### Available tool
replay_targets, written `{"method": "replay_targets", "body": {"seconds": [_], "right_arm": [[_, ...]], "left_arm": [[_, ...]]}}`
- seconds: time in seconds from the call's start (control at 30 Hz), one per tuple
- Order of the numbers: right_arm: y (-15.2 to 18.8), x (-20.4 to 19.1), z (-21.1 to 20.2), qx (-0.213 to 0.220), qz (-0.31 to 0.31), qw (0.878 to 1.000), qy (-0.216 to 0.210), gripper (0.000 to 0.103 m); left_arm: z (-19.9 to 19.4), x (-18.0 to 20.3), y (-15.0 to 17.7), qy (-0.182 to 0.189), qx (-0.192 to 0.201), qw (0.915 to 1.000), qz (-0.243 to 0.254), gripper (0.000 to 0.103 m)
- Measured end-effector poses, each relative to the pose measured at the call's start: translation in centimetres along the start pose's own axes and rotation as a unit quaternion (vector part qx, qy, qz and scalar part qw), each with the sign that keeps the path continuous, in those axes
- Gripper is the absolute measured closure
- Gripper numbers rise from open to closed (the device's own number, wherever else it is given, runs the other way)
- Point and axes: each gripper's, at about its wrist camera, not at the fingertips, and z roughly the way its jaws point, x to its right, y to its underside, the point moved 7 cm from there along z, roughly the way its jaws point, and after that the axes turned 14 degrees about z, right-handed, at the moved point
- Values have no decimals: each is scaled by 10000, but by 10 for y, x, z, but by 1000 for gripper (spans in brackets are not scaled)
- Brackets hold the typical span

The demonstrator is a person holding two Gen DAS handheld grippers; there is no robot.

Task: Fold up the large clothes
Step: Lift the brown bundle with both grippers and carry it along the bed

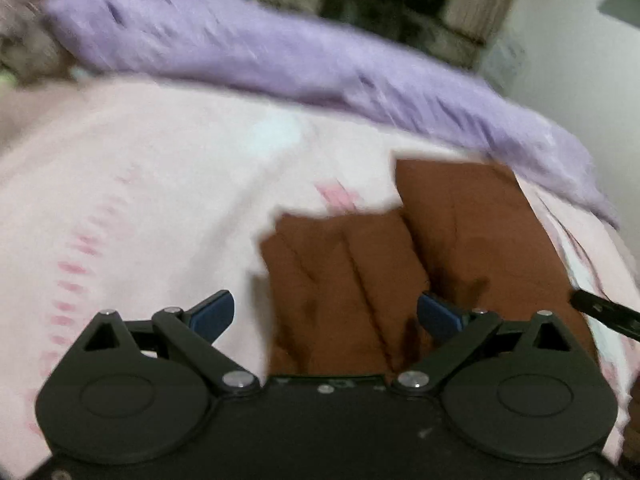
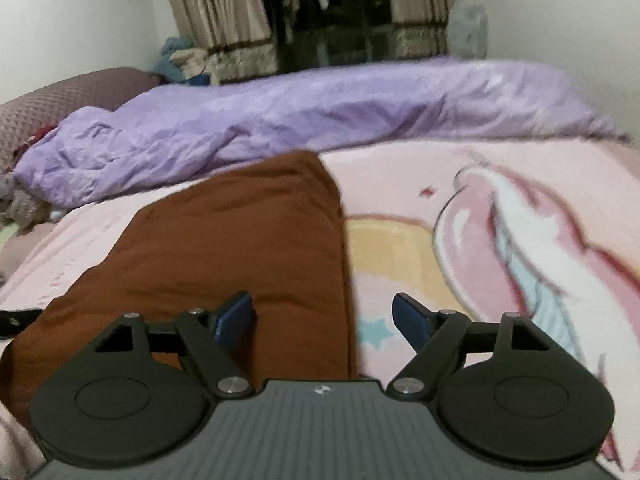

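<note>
Brown garment [image 2: 224, 256] lies flat on the pink bedsheet [image 2: 500, 184], ahead of both tools. Left tool [image 1: 325, 314] and right tool [image 2: 323, 316] gape wide, holding nothing. Risk: pinching the bedsheet along with the garment edge, dragging both.

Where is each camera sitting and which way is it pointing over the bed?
Left wrist: rides on the left tongs, angled down at the brown garment on the pink sheet; open blue-tipped fingers show, image blurred.
Right wrist: rides on the right tongs, looking across the bed toward the curtains; open fingers show.
Shared: brown garment, pink sheet, purple duvet; each view catches a black sliver at its edge, probably the other tongs.
</note>
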Motion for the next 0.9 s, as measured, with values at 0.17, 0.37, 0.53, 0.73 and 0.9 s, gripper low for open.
{"method": "replay_targets", "body": {"seconds": [0.17,0.37,0.53,0.73,0.9], "right_arm": [[1,-3,22,-456,48,9983,-356,3],[2,-11,57,-971,192,9924,-726,0],[-1,-17,75,-1263,250,9877,-888,0],[-4,-23,61,-1110,-24,9898,-893,25],[-26,-33,32,-984,-262,9887,-1102,57]], "left_arm": [[56,18,2,418,-811,9957,-175,0],[71,18,0,488,-893,9945,-243,0],[71,16,-4,491,-937,9941,-252,0],[63,19,2,408,-473,9978,-243,15],[38,40,-12,380,-307,9988,-20,67]]}}
